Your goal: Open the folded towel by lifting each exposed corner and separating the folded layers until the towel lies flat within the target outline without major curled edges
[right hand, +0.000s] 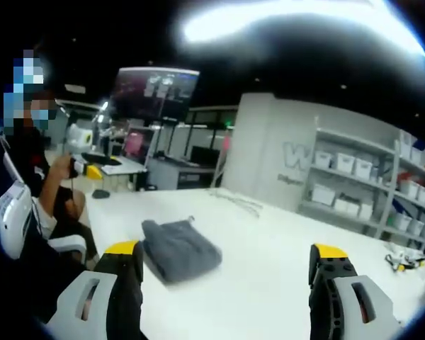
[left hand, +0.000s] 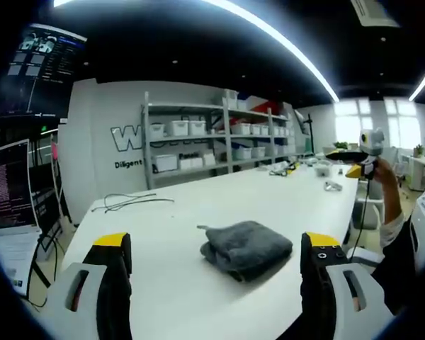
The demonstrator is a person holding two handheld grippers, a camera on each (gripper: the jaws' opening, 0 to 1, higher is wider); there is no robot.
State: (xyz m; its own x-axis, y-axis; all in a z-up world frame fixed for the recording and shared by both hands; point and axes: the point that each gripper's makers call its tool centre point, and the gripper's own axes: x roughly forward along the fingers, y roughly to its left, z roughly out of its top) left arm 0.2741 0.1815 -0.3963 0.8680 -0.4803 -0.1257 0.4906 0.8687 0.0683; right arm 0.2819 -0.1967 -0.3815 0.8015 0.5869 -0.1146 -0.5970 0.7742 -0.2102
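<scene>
A folded dark grey towel [left hand: 245, 248] lies on the white table [left hand: 219, 202], a short way ahead of my left gripper [left hand: 219, 244], whose yellow-tipped jaws stand wide apart and hold nothing. In the right gripper view the same towel [right hand: 180, 249] lies ahead and to the left, near the left jaw of my right gripper [right hand: 227, 253], which is also open and holds nothing. A small tag or loop sticks out at one towel corner [left hand: 202, 227]. No outline shows on the table.
A thin cable [left hand: 131, 203] lies on the table's far left. Small tools and a yellow item [left hand: 290, 168] sit at the far end. Shelves with white bins [left hand: 212, 142] line the wall. A seated person [right hand: 35, 177] is beside the table. Monitors [left hand: 18, 191] stand at the left.
</scene>
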